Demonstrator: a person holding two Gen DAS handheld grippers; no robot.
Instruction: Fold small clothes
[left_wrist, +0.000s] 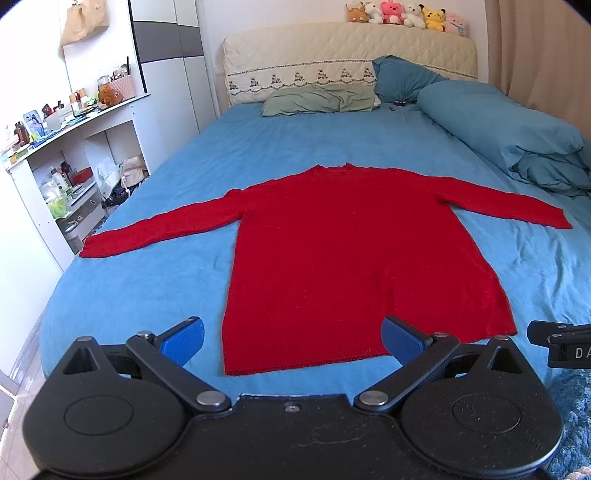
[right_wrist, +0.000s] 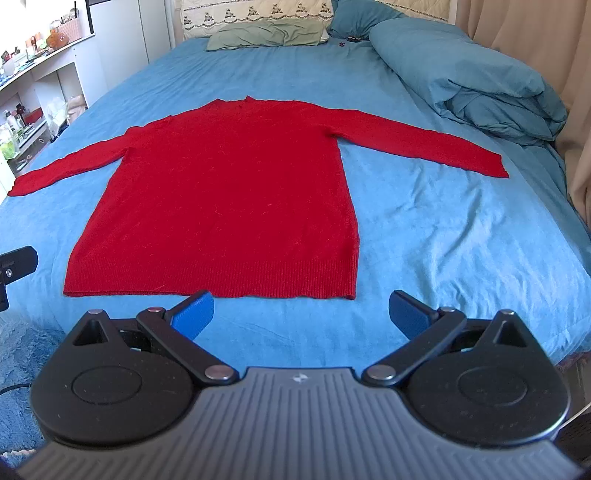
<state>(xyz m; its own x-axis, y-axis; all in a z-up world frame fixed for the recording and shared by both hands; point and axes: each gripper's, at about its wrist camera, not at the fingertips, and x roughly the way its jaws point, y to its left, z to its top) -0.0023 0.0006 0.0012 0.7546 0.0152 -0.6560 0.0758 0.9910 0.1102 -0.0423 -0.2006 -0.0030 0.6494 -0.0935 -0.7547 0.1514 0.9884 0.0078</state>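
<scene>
A red sweater (left_wrist: 354, 251) lies flat on the blue sheet of a bed (left_wrist: 147, 280), hem toward the cameras, neck toward the headboard (left_wrist: 351, 48), both sleeves spread straight out to the sides; it serves here as the landmark. Left of the sweater, beyond the bed's edge, stands a white shelf unit (left_wrist: 74, 155) crowded with small items. The left gripper (left_wrist: 291, 341) hovers just in front of the sweater's hem, its jaws spread wide and holding nothing; its blue pads (left_wrist: 183, 339) flank the left half of the hem. Beyond the sweater's neck lies a green pillow (left_wrist: 317, 98), with a row of plush toys (left_wrist: 406, 16) on the headboard above it. The right gripper (right_wrist: 301, 314) sits just in front of the sweater's right hem corner, likewise wide open and empty, its pads (right_wrist: 408, 314) clear of the fabric. Right of the sweater, near its right sleeve, a folded blue duvet (right_wrist: 472, 81) lies along the bed's edge.
</scene>
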